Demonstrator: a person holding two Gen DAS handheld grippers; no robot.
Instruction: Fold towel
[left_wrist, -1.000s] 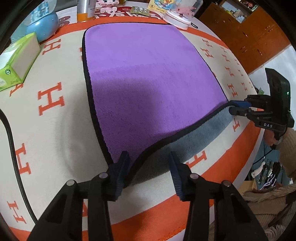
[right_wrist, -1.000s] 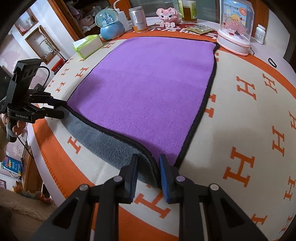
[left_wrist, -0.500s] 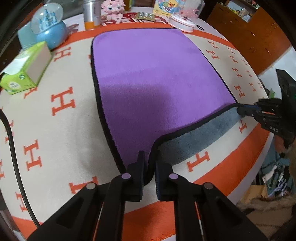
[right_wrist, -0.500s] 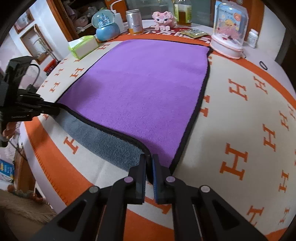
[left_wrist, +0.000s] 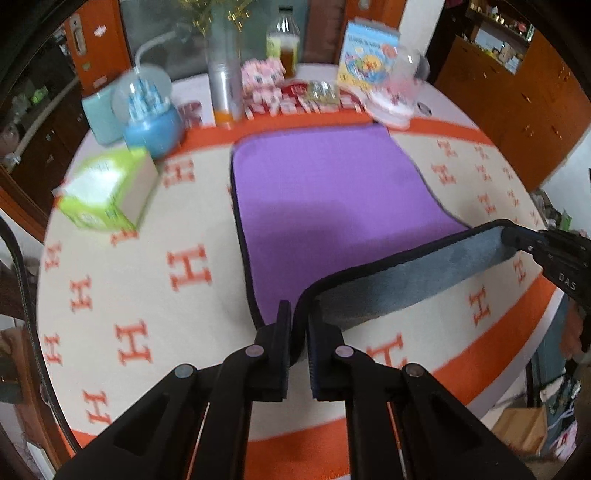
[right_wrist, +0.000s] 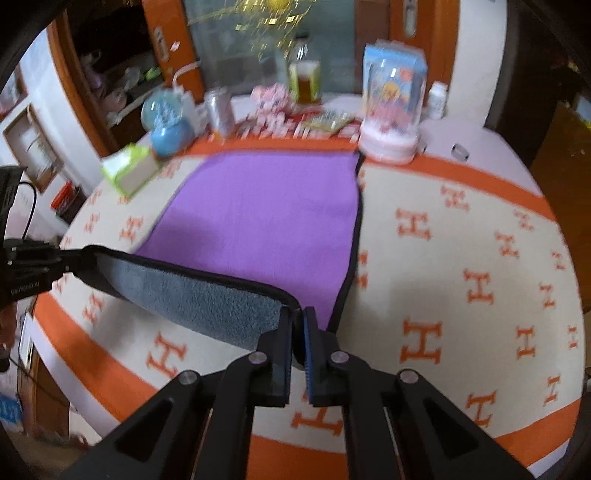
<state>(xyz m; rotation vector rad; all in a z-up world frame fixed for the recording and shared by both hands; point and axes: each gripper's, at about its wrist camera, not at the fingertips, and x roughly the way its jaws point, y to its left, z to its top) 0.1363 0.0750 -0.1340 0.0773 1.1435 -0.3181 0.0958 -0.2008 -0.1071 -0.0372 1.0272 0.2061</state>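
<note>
A purple towel (left_wrist: 325, 192) with a grey underside and black trim lies on the cream and orange table cover (left_wrist: 122, 280). My left gripper (left_wrist: 300, 314) is shut on its near left corner. My right gripper (right_wrist: 298, 319) is shut on its near right corner. Both hold the near edge lifted off the table, so the grey underside (right_wrist: 199, 299) shows as a raised band. The far half of the towel (right_wrist: 273, 206) lies flat. The right gripper also shows in the left wrist view (left_wrist: 508, 234), and the left gripper in the right wrist view (right_wrist: 86, 258).
A green tissue box (left_wrist: 107, 195) and a blue snow globe (left_wrist: 149, 114) stand at the far left. A can (left_wrist: 223, 88), a pink toy (left_wrist: 262, 79), a bottle (left_wrist: 284, 48) and a pink-based dome (left_wrist: 397, 96) line the far edge behind the towel.
Both grippers closed on the near corners of the towel, then lifted the near edge up off the table. The views now look more level across the table.
</note>
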